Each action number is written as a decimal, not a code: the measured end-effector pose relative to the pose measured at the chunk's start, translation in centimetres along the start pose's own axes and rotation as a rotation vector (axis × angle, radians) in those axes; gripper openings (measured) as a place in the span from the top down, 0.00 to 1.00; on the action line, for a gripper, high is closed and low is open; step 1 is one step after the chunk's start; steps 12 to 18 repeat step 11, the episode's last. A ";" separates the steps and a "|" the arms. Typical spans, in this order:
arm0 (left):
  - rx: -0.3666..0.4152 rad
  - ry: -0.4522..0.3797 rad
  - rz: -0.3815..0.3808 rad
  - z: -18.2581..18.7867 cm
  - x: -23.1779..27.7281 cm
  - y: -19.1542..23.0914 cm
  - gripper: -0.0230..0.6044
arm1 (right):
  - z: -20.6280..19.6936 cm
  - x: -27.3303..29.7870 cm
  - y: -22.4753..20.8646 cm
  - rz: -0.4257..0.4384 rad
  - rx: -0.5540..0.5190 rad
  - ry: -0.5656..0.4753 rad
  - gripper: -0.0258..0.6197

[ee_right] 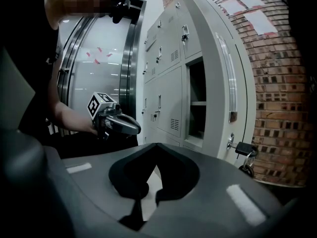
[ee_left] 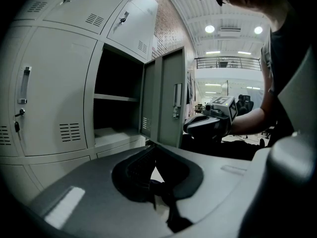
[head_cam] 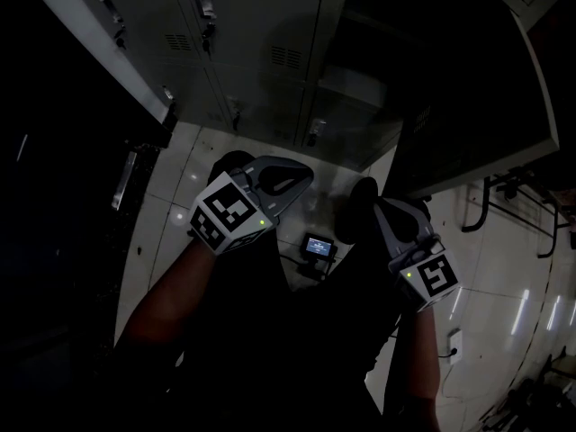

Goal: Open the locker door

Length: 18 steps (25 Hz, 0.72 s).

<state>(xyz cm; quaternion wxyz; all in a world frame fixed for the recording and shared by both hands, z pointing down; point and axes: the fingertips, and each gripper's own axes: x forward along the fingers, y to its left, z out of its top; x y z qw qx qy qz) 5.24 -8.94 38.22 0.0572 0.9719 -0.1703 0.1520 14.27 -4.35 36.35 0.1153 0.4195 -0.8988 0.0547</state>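
Locker door point(ee_left: 168, 100) is already swung out, upper centre of the left gripper view, long axis vertical, with the open compartment point(ee_left: 116, 113) just left of it. Left gripper point(ee_left: 150, 144) and right gripper point(ee_right: 157, 145) both have jaws pressed together on nothing and sit low, clear of the door. I judge the right one nearer: the door fills the right of its view, padlock point(ee_right: 244, 148) at lower right.

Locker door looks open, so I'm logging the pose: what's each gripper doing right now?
Left gripper: jaws closed, holding nothing.
Right gripper: jaws closed, holding nothing.
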 end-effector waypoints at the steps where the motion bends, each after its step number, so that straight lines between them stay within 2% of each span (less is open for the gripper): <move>1: 0.000 0.000 0.000 0.0 0.0 0.0 0.95 | 0.0 0.0 0.0 -0.001 0.001 0.003 0.96; 18: 0.006 -0.002 -0.001 0.1 0.0 0.1 0.95 | -0.1 0.1 0.0 0.000 0.004 0.008 0.96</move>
